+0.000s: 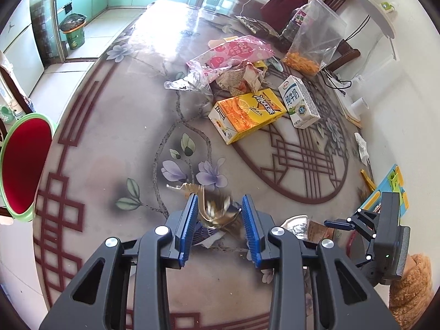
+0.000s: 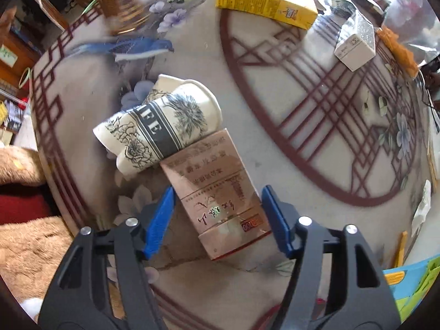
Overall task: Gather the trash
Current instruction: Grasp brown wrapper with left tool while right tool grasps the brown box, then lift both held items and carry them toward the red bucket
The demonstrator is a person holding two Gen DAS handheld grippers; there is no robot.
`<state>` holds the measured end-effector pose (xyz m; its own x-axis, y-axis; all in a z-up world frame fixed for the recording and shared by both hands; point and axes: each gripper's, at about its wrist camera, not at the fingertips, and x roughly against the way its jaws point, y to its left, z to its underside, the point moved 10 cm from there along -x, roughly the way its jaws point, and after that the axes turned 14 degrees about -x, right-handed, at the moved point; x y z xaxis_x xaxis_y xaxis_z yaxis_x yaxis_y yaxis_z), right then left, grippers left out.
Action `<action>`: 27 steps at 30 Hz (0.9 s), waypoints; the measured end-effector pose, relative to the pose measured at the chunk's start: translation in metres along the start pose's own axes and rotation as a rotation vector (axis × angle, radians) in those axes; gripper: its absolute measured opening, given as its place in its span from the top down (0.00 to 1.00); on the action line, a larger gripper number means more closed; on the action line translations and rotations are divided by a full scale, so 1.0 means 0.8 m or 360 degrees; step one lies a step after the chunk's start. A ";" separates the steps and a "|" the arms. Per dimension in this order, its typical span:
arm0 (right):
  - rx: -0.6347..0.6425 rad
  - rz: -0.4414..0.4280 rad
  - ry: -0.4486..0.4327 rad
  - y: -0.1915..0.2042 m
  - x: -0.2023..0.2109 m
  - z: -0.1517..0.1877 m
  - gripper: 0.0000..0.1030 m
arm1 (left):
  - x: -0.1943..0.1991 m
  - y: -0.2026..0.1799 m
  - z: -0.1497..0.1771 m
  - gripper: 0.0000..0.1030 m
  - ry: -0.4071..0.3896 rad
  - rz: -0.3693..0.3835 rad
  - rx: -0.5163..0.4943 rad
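My left gripper (image 1: 220, 206) has its blue jaws around a crumpled brown-gold wrapper (image 1: 217, 214) on the round patterned table (image 1: 110, 151); the wrapper is blurred and I cannot tell if it is pinched. My right gripper (image 2: 217, 209) is open, jaws on either side of a pink-brown cigarette pack (image 2: 217, 192) lying flat. A crushed paper cup (image 2: 156, 126) with a flower print lies against the pack's far end. The right gripper also shows in the left wrist view (image 1: 346, 224).
A yellow drink carton (image 1: 244, 115), a white milk carton (image 1: 298, 101), pink and clear wrappers (image 1: 231, 55) and a snack bag (image 1: 310, 44) lie farther on the table. A red basin with a green rim (image 1: 22, 165) stands at the left. A green bin (image 1: 73, 31) is on the floor.
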<state>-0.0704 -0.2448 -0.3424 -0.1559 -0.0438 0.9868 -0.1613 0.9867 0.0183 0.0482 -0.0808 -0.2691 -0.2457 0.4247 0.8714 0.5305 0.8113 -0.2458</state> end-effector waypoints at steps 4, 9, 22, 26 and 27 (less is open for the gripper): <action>-0.0220 -0.0065 -0.0092 -0.012 0.022 -0.018 0.42 | 0.005 0.005 -0.003 0.71 -0.0018 -0.0002 0.0001; -0.0591 -0.0207 -0.0293 -0.036 0.066 -0.063 0.43 | 0.008 0.006 -0.008 0.71 -0.0036 0.0016 -0.0008; -0.0953 -0.0423 -0.0699 0.005 0.155 -0.158 0.43 | 0.035 0.020 -0.022 0.73 -0.0118 0.0059 -0.0044; -0.0936 -0.0444 -0.0711 0.029 0.161 -0.170 0.43 | 0.047 0.035 -0.028 0.75 -0.0148 0.0053 -0.0042; -0.0927 -0.0446 -0.0712 0.036 0.161 -0.173 0.43 | 0.051 0.041 -0.029 0.75 -0.0155 0.0049 -0.0042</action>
<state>0.0398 -0.2004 -0.1921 -0.5823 -0.2397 0.7768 0.2651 0.8473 0.4602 0.0745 -0.0463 -0.2316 -0.3061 0.4875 0.8177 0.5600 0.7868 -0.2594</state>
